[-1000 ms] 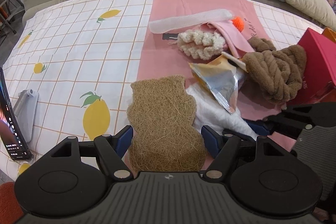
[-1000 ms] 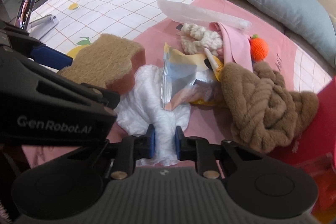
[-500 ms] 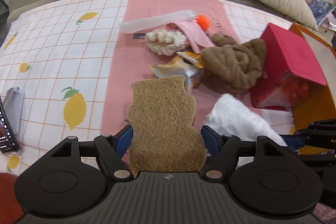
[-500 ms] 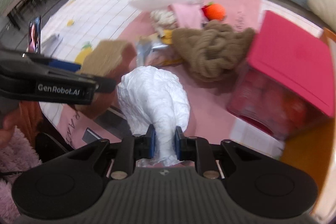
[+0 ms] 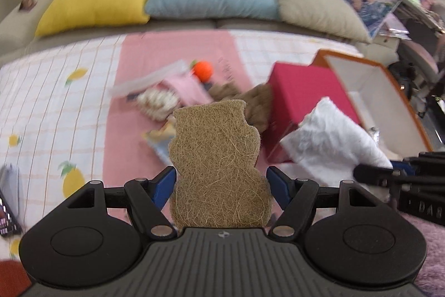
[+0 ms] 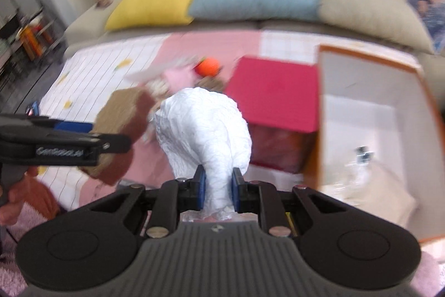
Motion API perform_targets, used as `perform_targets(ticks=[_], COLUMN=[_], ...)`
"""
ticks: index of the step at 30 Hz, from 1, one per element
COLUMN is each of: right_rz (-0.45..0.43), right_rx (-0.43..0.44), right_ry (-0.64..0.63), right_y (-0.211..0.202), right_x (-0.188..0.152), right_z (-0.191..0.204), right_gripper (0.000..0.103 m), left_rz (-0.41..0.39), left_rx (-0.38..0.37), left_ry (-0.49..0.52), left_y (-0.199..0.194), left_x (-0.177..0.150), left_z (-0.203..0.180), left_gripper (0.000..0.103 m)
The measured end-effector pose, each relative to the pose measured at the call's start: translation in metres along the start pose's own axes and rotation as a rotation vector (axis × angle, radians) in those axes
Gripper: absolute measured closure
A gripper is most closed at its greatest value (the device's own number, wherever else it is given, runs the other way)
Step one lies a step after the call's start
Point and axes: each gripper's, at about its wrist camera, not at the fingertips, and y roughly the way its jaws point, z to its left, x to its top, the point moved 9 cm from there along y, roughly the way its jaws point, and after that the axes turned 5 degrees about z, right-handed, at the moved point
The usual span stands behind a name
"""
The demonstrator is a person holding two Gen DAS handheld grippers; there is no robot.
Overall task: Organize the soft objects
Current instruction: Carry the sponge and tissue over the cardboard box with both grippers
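Here, the sofa seat (image 5: 41, 91) spreads below me under its lemon-print sheet, with a pink cloth (image 5: 172, 54) running down the middle and three cushions along the back edge. Toward the right edge sit the open white box with orange trim (image 6: 370, 91) and, just beside it on its left, the red box (image 6: 275, 93). On the pink cloth, near the middle, lies the rest of the pile: a brown knotted plush (image 5: 250, 102), a pink fabric piece (image 5: 186, 91), a cream knit thing (image 5: 157, 102), a crinkly snack packet (image 5: 160, 141), and a small orange ball (image 5: 203, 70) nearer the back. My right gripper (image 6: 218, 187) is clenched on a white crumpled wad (image 6: 205, 127), held in the air in front of the red box and left of the white box. My left gripper (image 5: 221, 183) carries a tan fibre sponge (image 5: 218, 166) with a reddish-brown backing; the sponge fills the gap and both blue pads seem to touch its edges, so I judge it gripped, lightly. I'd guess the white box is where both go. The risks: the wad is pinched only at its narrow tail, so a quick swing could pull it loose short of the box; the sponge, held by its edges, could twist out; and with both tools close together, they could knock each other at the box's rim.
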Motion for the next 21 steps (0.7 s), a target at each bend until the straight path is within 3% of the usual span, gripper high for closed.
perform_targets(ticks=[5,8,14,21], right_rz=[-0.098,-0.136,-0.174,-0.173], right_rx=[-0.091,-0.142,-0.234,-0.304], right_ry=[0.063,0.077,0.087,0.110], right_y=[-0.034,-0.049,-0.069,-0.079], right_x=[0.016,0.025,0.032,0.033], right_z=[-0.039,-0.062,-0.099,-0.136], right_gripper=[0.086,0.086,0.086,0.086], left_rz=[-0.069,-0.054,-0.084,-0.044], left_rx=[-0.086,-0.193,-0.305,-0.346], left_ry=[0.065,0.056,0.153,0.224], left_y=[-0.019,-0.018,-0.020,0.002], left_x=[0.028,0.041,0.065,0.079], left_z=[-0.039,-0.066,-0.130,-0.185], left_gripper=[0.021,0.021,0.021,0.021])
